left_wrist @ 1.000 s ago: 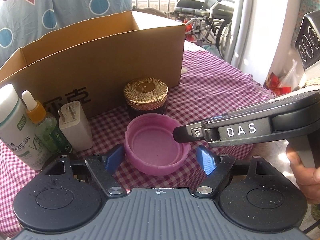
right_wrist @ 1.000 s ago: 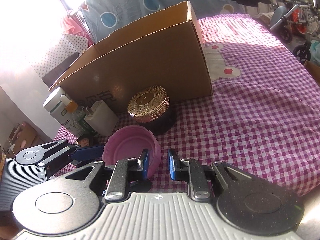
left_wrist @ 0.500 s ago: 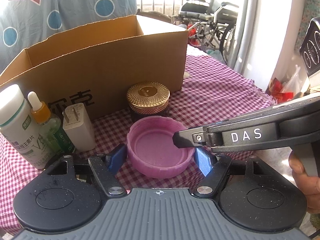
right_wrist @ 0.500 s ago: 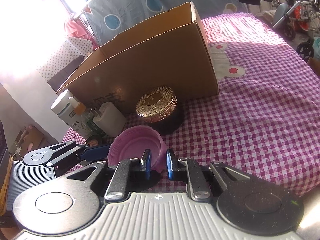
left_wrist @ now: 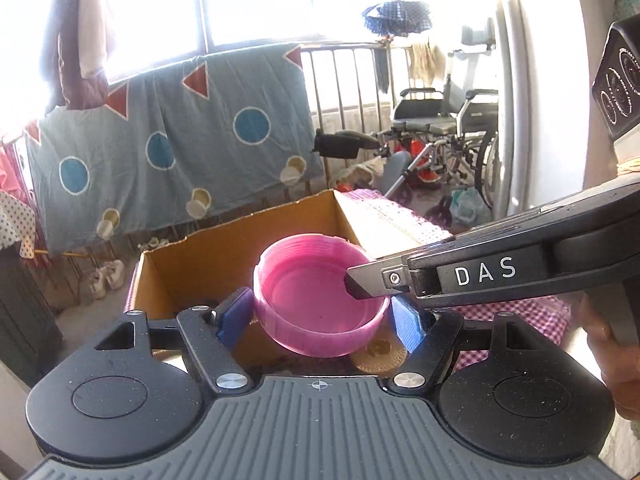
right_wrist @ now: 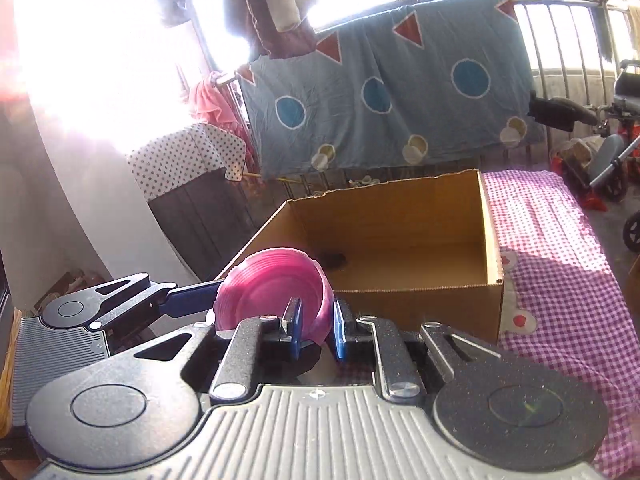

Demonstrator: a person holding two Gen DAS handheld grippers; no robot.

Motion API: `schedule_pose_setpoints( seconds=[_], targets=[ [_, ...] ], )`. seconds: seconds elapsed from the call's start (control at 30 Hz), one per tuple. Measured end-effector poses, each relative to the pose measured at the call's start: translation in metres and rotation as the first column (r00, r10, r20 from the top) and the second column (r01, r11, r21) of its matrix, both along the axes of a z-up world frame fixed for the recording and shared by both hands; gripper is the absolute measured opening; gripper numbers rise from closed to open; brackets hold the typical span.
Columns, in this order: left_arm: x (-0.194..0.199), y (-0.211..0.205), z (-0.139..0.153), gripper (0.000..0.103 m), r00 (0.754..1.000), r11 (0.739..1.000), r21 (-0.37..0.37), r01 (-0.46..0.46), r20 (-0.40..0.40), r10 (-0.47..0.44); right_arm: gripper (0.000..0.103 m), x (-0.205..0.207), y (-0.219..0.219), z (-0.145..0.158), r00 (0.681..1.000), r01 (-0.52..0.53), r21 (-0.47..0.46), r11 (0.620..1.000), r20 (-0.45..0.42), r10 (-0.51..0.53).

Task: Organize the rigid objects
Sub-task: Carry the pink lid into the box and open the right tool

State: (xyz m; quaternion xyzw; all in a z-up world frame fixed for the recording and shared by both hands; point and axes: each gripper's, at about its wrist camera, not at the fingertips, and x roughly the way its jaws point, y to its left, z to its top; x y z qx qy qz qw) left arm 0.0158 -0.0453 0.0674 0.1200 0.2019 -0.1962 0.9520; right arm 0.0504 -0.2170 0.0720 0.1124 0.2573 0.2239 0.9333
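Only the left wrist view shows a gold ribbed jar lid (left_wrist: 380,356) low under the raised load, and a hand (left_wrist: 616,360) on the right grip at the frame's edge; only the right wrist view looks down into the open cardboard box (right_wrist: 400,252) – plain corrugated walls, a small dark thing on its floor, too dim to name. The left tongs (left_wrist: 320,316) stand wide, their blue pads against either side of a pink cap (left_wrist: 320,304) – round, shallow, ridged plastic, hollow side up – held above the box's near wall. The right tongs (right_wrist: 316,330) are nearly closed, pinching the cap's rim (right_wrist: 320,316) between blue pads. Right of the box, the worktop wears a purple checked cloth (right_wrist: 560,280).
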Motion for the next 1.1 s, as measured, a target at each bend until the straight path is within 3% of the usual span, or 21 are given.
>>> schedule_pose_setpoints(
  seconds=[0.13, 0.2, 0.3, 0.43, 0.57, 0.7, 0.8, 1.0, 1.1],
  targets=[
    [0.036, 0.009, 0.024, 0.073, 1.0, 0.999, 0.025, -0.021, 0.017, 0.02, 0.018, 0.044, 0.011, 0.033, 0.998, -0.068, -0.001, 0.998, 0.009, 0.068],
    [0.062, 0.012, 0.027, 0.073, 0.999, 0.999, 0.039, -0.025, -0.031, 0.026, 0.018, 0.079, 0.016, 0.039, 0.994, -0.101, -0.009, 0.995, -0.034, 0.101],
    [0.109, 0.019, 0.018, 0.073, 0.985, 0.998, 0.057, -0.026, -0.166, 0.035, 0.018, 0.136, 0.021, 0.032, 0.976, -0.144, 0.013, 0.989, -0.165, 0.145],
    [0.156, 0.022, -0.011, 0.073, 0.947, 0.993, 0.119, -0.015, -0.316, 0.052, 0.018, 0.207, 0.026, -0.008, 0.903, -0.166, 0.093, 0.982, -0.387, 0.189],
    [0.188, 0.028, -0.037, 0.073, 0.879, 0.991, 0.136, -0.007, -0.471, 0.071, 0.018, 0.25, 0.033, -0.05, 0.819, -0.169, 0.131, 0.977, -0.533, 0.213],
    [0.203, 0.038, -0.052, 0.074, 0.811, 0.992, 0.13, 0.002, -0.581, 0.075, 0.019, 0.269, 0.037, -0.076, 0.758, -0.172, 0.15, 0.974, -0.61, 0.228],
    [0.206, 0.041, -0.057, 0.074, 0.783, 0.991, 0.135, 0.017, -0.618, 0.07, 0.019, 0.277, 0.04, -0.088, 0.72, -0.179, 0.161, 0.971, -0.65, 0.241],
    [0.199, 0.045, -0.063, 0.075, 0.776, 0.987, 0.16, 0.025, -0.625, 0.082, 0.019, 0.279, 0.055, -0.101, 0.667, -0.199, 0.162, 0.966, -0.7, 0.255],
    [0.201, 0.045, -0.059, 0.075, 0.78, 0.989, 0.147, 0.02, -0.621, 0.077, 0.019, 0.274, 0.056, -0.102, 0.671, -0.197, 0.161, 0.967, -0.697, 0.253]
  ],
)
